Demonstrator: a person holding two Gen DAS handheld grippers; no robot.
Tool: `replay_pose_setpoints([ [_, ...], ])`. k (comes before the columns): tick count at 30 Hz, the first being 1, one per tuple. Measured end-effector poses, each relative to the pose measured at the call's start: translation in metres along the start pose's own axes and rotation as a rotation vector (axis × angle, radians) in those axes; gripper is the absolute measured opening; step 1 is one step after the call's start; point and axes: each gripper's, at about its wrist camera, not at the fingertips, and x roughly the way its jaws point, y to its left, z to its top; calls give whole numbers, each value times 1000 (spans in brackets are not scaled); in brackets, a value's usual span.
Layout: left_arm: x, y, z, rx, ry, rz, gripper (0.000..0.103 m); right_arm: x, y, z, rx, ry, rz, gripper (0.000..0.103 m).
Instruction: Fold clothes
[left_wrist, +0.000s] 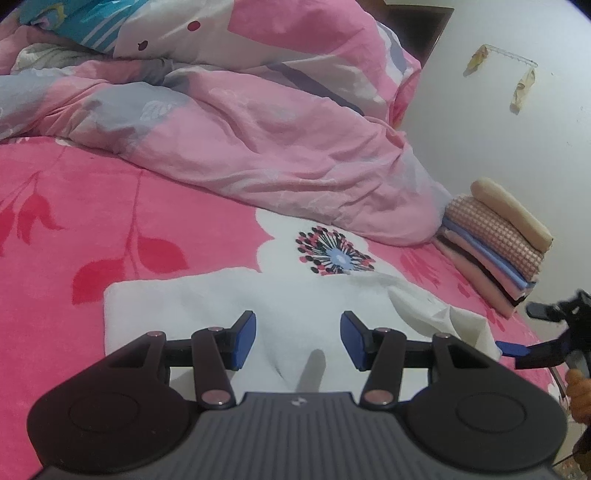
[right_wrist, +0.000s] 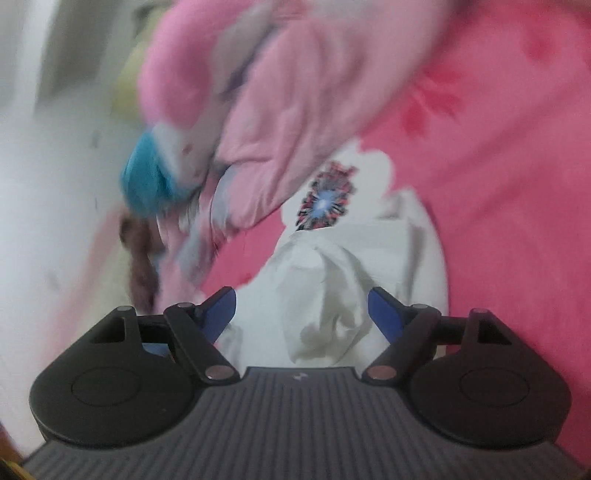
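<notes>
A white garment (left_wrist: 207, 299) lies partly folded on the pink floral bedsheet (left_wrist: 74, 206), flat on the left and crumpled at its right corner. My left gripper (left_wrist: 298, 339) hovers low over its near edge, jaws open, and its blue pads (left_wrist: 245, 339) hold nothing. At the right edge of this view my right gripper (left_wrist: 524, 328) stands beside the crumpled corner. The right wrist view is blurred. There the right gripper (right_wrist: 303, 312) is wide open, with the bunched white garment (right_wrist: 332, 266) lying just ahead between the fingers, which do not press on it.
A stack of folded clothes (left_wrist: 495, 251) sits at the bed's right edge by the white wall (left_wrist: 517, 129). A rumpled pink quilt (left_wrist: 258, 122) fills the far half of the bed. A person's hand (left_wrist: 578, 384) shows at the right edge.
</notes>
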Motion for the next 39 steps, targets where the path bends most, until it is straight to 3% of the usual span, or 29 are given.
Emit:
replay_pose_setpoints([
  [6,1,-6,-2,21,2,-4,52,22,4,-1,-42,85,-69,73],
  [15,4,-10,-4,29,13,-15,52,37,24,3,-181,117,-108,45],
  [18,6,-10,-5,27,18,-17,52,42,31,5,-238,117,-125,26],
  [20,7,-9,-7,25,24,-17,52,45,36,5,-282,115,-137,7],
  [22,9,-9,-9,26,31,-14,52,44,46,8,-354,93,-149,2],
  [28,14,-8,-12,36,50,-11,52,38,75,33,-615,-4,-240,1],
  [33,15,-10,-15,43,63,-12,52,50,69,62,-809,-50,-427,1],
  [36,16,-10,-17,50,69,-9,52,55,49,78,-783,-102,-526,5],
  [39,17,-10,-16,45,71,-11,52,41,28,86,-670,-182,-531,8],
])
